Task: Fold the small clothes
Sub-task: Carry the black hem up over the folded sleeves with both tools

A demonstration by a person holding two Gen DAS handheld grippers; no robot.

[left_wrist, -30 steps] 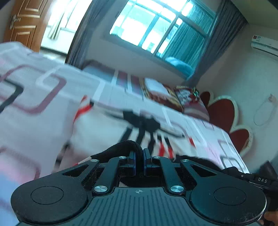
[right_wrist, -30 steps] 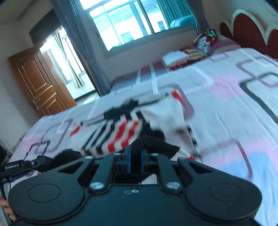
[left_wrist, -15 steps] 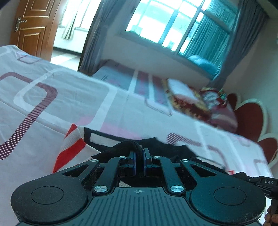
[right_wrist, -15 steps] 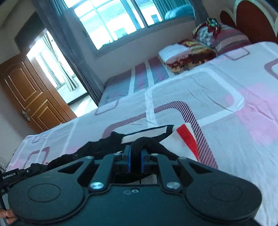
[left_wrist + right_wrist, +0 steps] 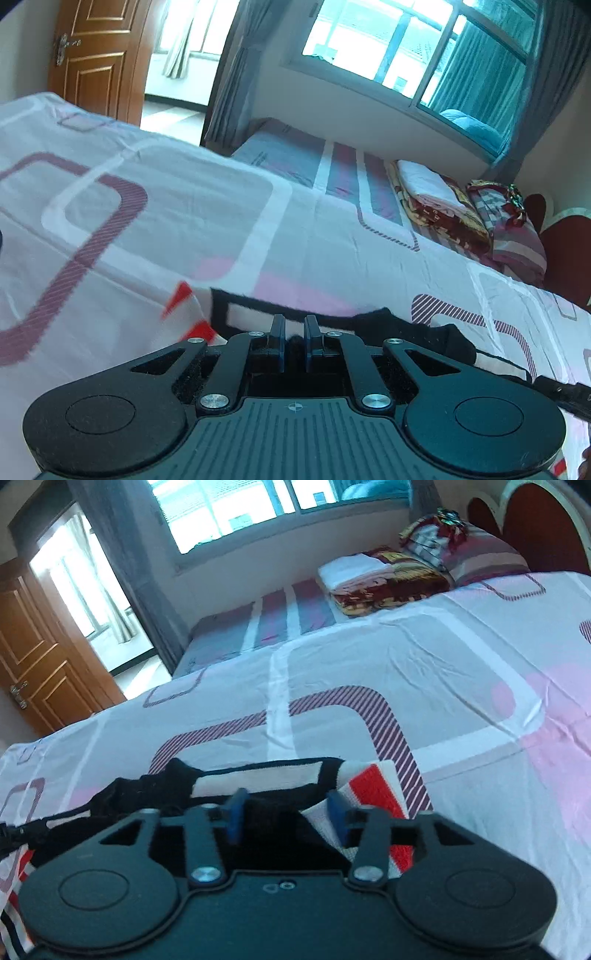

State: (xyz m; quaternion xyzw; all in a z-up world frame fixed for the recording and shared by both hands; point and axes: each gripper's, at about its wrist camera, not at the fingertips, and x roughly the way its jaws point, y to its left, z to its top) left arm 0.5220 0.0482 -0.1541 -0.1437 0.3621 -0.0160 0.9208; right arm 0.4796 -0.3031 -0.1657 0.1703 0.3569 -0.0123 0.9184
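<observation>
We see the small garment (image 5: 291, 775), white with black trim and red bands, lying on the bed (image 5: 424, 672) with its long axis running across both claws, right at their tips. The right claw (image 5: 286, 814) has just been opening and stands apart over the released edge. The left claw (image 5: 294, 343) is pinched shut on dark fabric.

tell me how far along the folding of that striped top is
Done: the black, white and red striped knit top lies doubled over on the patterned bedsheet, so one fold looks laid. In hand: the right tool has just been opening and its pads no longer press the cloth; the left tool is shut on the top's black edge. Left: release that side, then probably another fold and smoothing.
</observation>
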